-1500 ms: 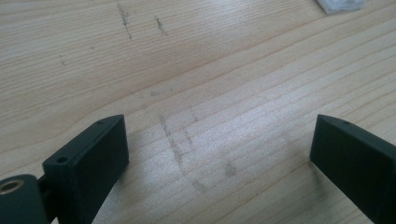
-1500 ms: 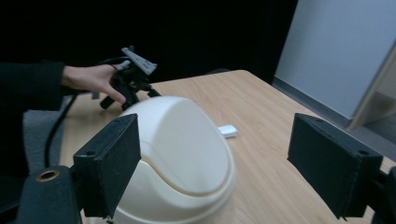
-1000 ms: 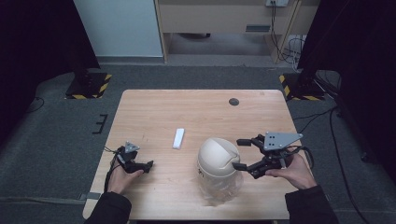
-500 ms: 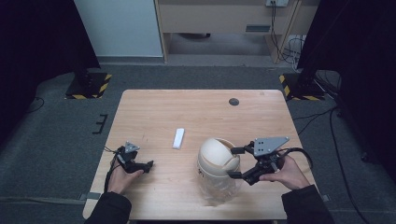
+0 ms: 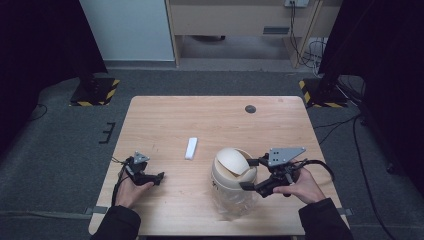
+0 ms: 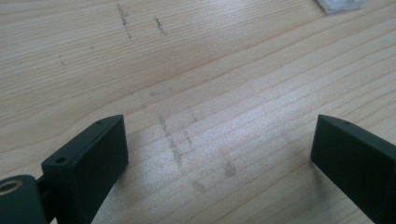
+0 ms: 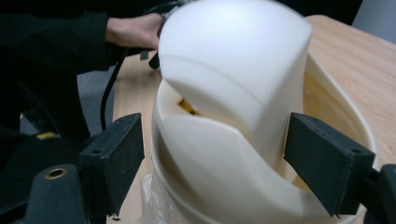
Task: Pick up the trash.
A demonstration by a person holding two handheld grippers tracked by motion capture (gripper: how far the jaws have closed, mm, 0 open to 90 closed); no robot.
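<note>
Cream swing-lid bin [image 5: 233,176] stands near the table's [image 5: 210,120] front edge as the right gripper [image 5: 252,174], jaws spread, brackets its lid ready to close and grip, while the left gripper [image 5: 159,176] rests open on bare wood.
</note>
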